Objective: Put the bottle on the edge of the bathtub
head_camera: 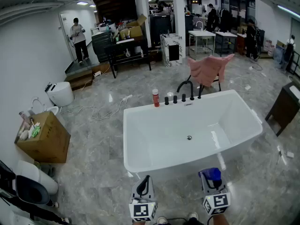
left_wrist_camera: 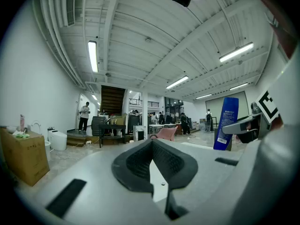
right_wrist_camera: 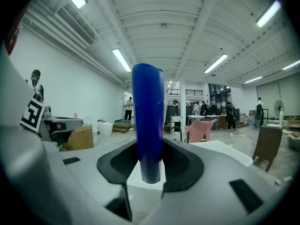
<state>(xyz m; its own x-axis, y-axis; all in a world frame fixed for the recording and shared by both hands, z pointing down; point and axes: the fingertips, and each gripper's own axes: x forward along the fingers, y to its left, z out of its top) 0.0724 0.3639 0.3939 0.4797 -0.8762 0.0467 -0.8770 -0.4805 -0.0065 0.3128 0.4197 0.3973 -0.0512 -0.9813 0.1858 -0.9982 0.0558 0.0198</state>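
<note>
A white bathtub (head_camera: 136,125) fills the middle of the head view, and both grippers hover just short of its near rim. My right gripper (head_camera: 212,179) is shut on a tall blue bottle (head_camera: 212,174), which stands upright between the pads in the right gripper view (right_wrist_camera: 148,121). The tub's white rim (right_wrist_camera: 220,149) shows just beyond that gripper (right_wrist_camera: 149,161). My left gripper (head_camera: 145,181) is shut and holds nothing, its pads meeting at the tips (left_wrist_camera: 152,143). From the left gripper view the blue bottle (left_wrist_camera: 228,123) appears off to the right.
A red bottle (head_camera: 155,98) and a black faucet (head_camera: 186,89) sit on the tub's far rim. A pink cloth (head_camera: 209,68) hangs on a chair behind. A cardboard box (head_camera: 43,137) and toilet (head_camera: 61,93) stand left, a dark cabinet (head_camera: 284,108) right. People stand far back.
</note>
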